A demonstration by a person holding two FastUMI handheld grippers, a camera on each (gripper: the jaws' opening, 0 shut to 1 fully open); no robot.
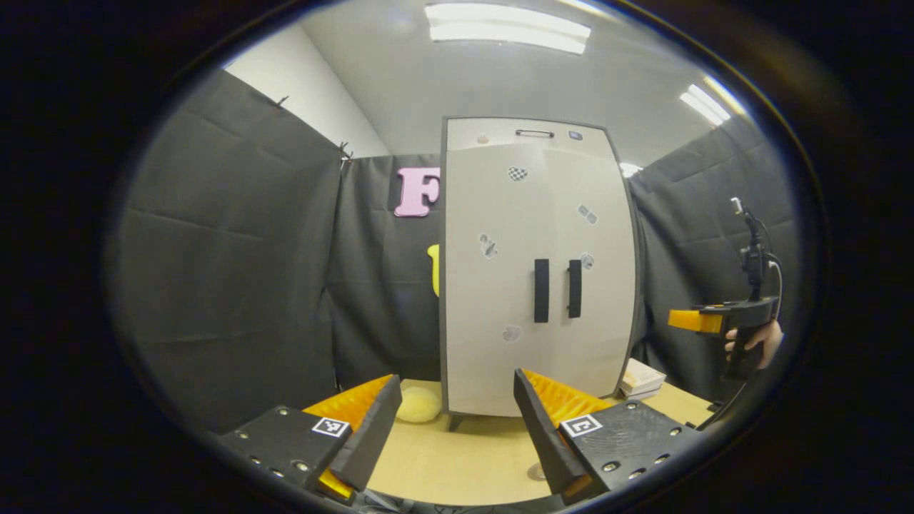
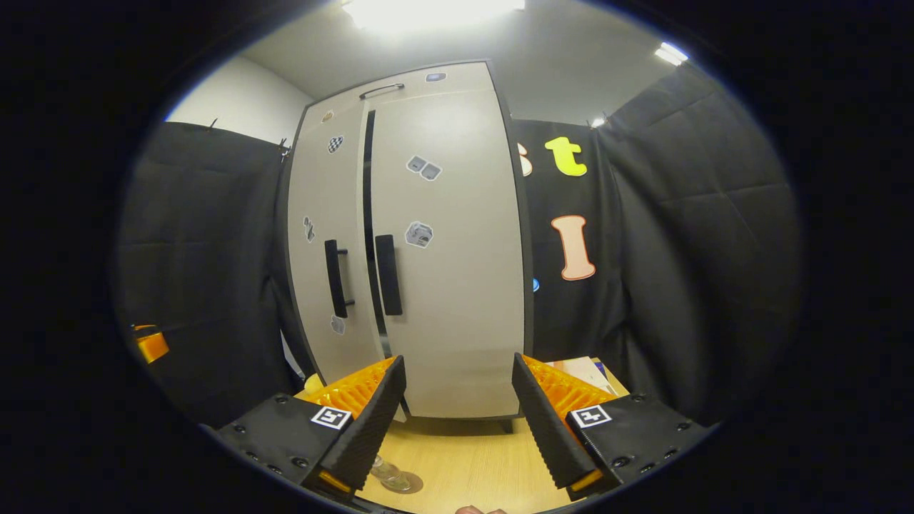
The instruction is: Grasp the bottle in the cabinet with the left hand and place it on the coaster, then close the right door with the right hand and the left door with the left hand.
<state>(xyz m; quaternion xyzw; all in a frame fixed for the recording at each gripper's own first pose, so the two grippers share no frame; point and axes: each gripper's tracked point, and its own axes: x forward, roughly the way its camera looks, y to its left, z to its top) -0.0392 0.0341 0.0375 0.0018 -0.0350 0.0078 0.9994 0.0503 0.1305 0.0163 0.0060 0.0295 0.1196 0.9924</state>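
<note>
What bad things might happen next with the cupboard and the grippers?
The right gripper hangs open close above a clear glass thing on the table; dipping lower might knock it. The cabinet has two handles close together, so a gripper might catch the wrong one.

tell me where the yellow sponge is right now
In the left gripper view, the yellow sponge lies on the table beside the cabinet's lower left corner.
</note>
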